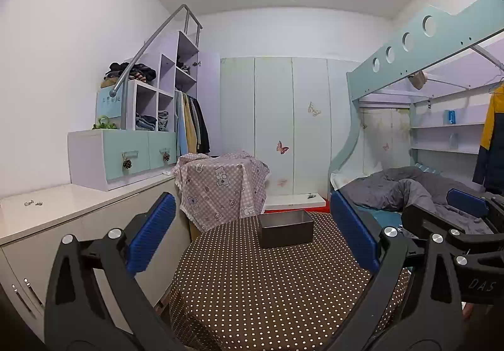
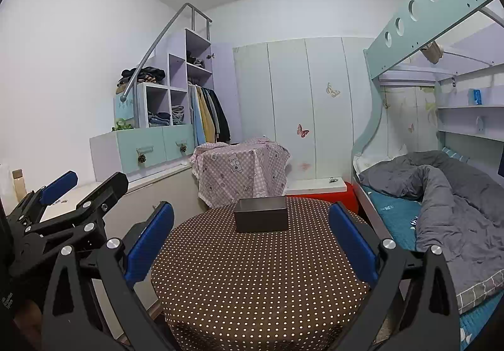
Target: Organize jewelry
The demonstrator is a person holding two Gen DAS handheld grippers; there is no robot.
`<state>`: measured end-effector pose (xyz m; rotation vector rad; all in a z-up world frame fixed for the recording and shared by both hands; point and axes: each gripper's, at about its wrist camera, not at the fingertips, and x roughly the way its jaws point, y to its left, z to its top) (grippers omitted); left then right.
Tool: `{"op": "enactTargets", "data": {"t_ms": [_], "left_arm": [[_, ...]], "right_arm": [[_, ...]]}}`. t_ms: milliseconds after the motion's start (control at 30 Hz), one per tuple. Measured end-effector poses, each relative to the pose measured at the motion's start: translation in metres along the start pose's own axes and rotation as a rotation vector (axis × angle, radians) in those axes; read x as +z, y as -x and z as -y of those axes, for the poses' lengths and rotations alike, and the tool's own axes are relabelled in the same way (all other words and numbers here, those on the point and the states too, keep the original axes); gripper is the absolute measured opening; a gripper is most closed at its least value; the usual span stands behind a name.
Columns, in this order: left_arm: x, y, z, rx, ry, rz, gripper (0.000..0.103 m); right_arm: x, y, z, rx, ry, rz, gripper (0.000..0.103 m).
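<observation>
Jewelry (image 1: 33, 203) lies as two small silvery pieces on the pale cabinet top (image 1: 63, 206) at the far left, well apart from the round worktop (image 1: 267, 281) with its brown polka-dot cloth. From the right wrist view the same pieces (image 2: 61, 201) show only as tiny specks just behind the other gripper's finger, too small to tell what kind they are. A dark open box (image 1: 286, 228) stands on the far side of the worktop, roughly central; nothing can be made out inside it.

The left gripper (image 1: 253, 237) hangs over the near part of the worktop with its blue-padded fingers (image 1: 151, 234) spread wide and nothing between them. The right gripper (image 2: 252, 239) is just beside it to the right, likewise spread wide and holding nothing; the box (image 2: 261, 214) sits beyond the gap between its fingers.

Behind the worktop a pink checked cloth (image 1: 220, 187) covers a boxy shape. On the right a bed (image 2: 441, 193) carries a rumpled grey quilt, and white wardrobe doors (image 1: 283, 118) with butterfly stickers close the far wall.
</observation>
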<state>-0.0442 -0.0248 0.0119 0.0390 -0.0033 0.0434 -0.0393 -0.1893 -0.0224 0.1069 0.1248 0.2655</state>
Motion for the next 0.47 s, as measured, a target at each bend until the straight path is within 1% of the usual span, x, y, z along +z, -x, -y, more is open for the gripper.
{"op": "enactTargets", "data": {"t_ms": [300, 467], "left_arm": [[0.0008, -0.0015, -0.0004, 0.004, -0.001, -0.001, 0.097], [0.0009, -0.0022, -0.0005, 0.011, -0.005, 0.0, 0.097]], "right_arm": [[-0.0018, -0.0045, 0.0012, 0.011, -0.01, -0.013, 0.095], [-0.0019, -0.0065, 0.0006, 0.001, -0.002, -0.019, 0.095]]}}
